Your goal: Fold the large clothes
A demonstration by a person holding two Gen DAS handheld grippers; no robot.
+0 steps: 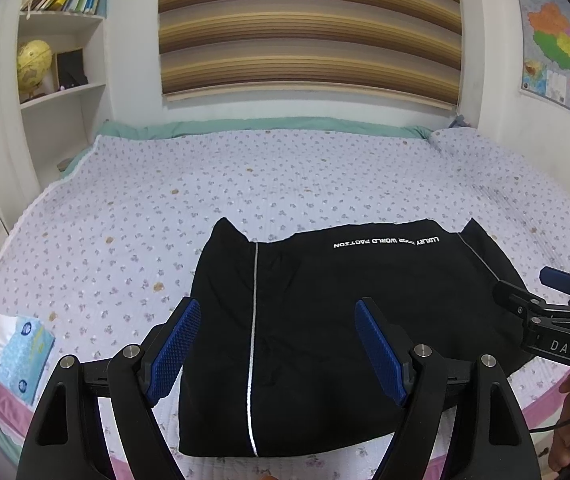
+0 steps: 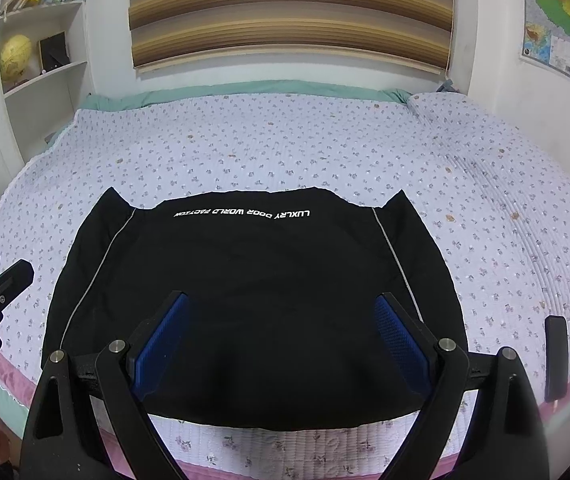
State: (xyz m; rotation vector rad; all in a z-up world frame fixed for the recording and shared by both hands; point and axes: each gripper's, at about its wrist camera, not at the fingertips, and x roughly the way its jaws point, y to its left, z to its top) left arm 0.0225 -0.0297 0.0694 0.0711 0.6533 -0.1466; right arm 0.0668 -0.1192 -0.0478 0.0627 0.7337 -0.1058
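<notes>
A bed (image 2: pixel 285 152) with a floral quilt fills the room under a striped blind (image 2: pixel 291 12) at twelve o'clock. A bookshelf (image 1: pixel 61 56) with a globe (image 1: pixel 33 65) stands at ten o'clock, a wall map (image 1: pixel 561 56) at two. A tissue pack (image 1: pixel 21 354) lies at eight. The black garment (image 2: pixel 253 300) lies folded flat near the bed's front edge. The left gripper (image 1: pixel 277 344) and right gripper (image 2: pixel 281 340) hang above it, both spread wide and empty.

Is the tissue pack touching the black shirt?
Apart. In the left wrist view, the tissue pack lies near the bed's left edge, with a wide strip of flowered bedspread between it and the shirt.
</notes>
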